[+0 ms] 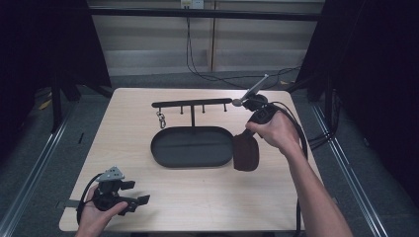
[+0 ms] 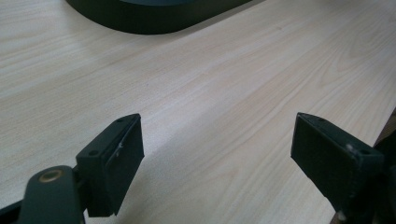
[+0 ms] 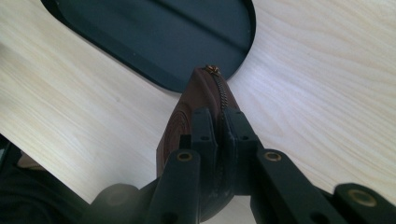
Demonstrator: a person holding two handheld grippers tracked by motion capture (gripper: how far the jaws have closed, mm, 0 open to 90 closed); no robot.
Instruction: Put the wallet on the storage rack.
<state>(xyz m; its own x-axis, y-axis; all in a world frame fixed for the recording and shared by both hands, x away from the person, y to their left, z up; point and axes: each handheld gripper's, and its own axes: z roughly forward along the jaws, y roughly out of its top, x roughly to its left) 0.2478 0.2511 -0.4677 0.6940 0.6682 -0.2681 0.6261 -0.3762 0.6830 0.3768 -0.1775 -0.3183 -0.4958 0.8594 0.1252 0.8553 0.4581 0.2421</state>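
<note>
I am in what looks like a lab recording booth. Black curtains [image 1: 44, 44] flank my pale wooden table [image 1: 128, 118]. Cables [image 1: 197, 59] trail across the grey floor [image 1: 148, 79] at upper centre.

From my right gripper view, the tongs [image 3: 220, 123] cover the near end of the brown pouch [image 3: 196, 100], and the black tray [image 3: 154, 37] runs off the top edge. In the high view, the small metal thing [image 1: 161, 119] hanging from the rack [image 1: 191, 103] is too small to identify.
</note>
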